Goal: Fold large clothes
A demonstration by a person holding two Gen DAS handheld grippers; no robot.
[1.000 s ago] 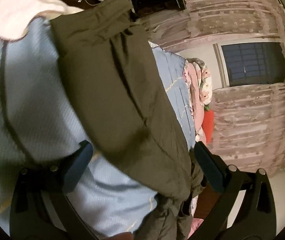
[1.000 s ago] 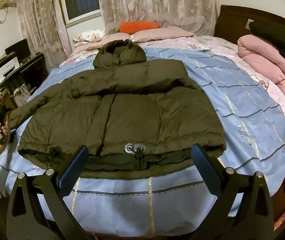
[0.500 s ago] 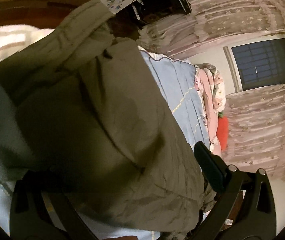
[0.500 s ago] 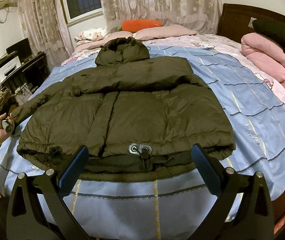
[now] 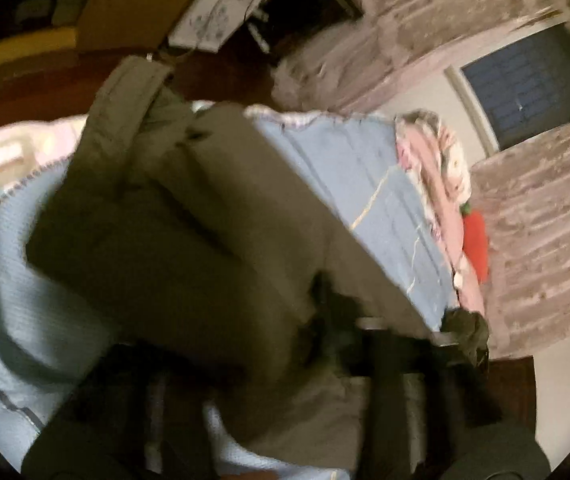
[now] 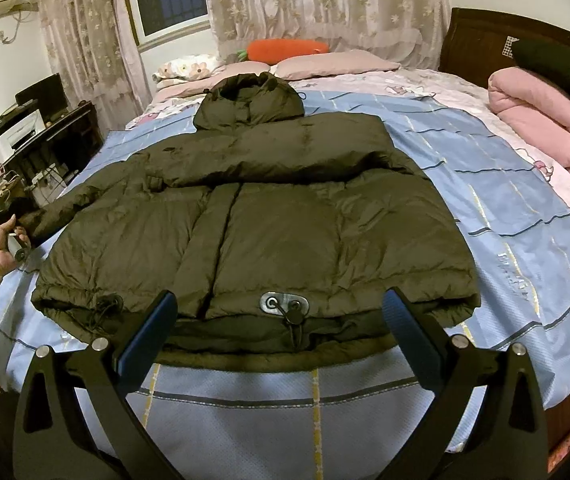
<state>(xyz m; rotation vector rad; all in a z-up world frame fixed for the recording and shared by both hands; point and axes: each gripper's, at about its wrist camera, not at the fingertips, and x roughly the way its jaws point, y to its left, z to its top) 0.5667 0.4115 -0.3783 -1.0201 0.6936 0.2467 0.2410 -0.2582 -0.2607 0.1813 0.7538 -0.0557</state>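
Note:
A dark olive puffer jacket (image 6: 269, 224) lies flat on the blue checked bedspread (image 6: 505, 184), hood toward the pillows, its right sleeve folded across the chest. My right gripper (image 6: 281, 344) is open and empty, hovering just before the jacket's hem with its drawcord toggle (image 6: 293, 316). The jacket's left sleeve (image 5: 173, 216) fills the blurred left wrist view and covers my left gripper (image 5: 269, 364), whose fingers are hidden by the fabric. In the right wrist view a hand (image 6: 5, 244) holds that gripper at the sleeve's cuff at the bed's left edge.
A pink quilt (image 6: 545, 128) is bunched at the right of the bed. Pillows and an orange carrot cushion (image 6: 285, 46) lie at the head. A desk with a printer (image 6: 25, 136) stands left of the bed. Curtains and a window are behind.
The left gripper has pushed into the sleeve, and the fabric now covers both its fingers. The right gripper has moved a little closer to the hem and stays open.

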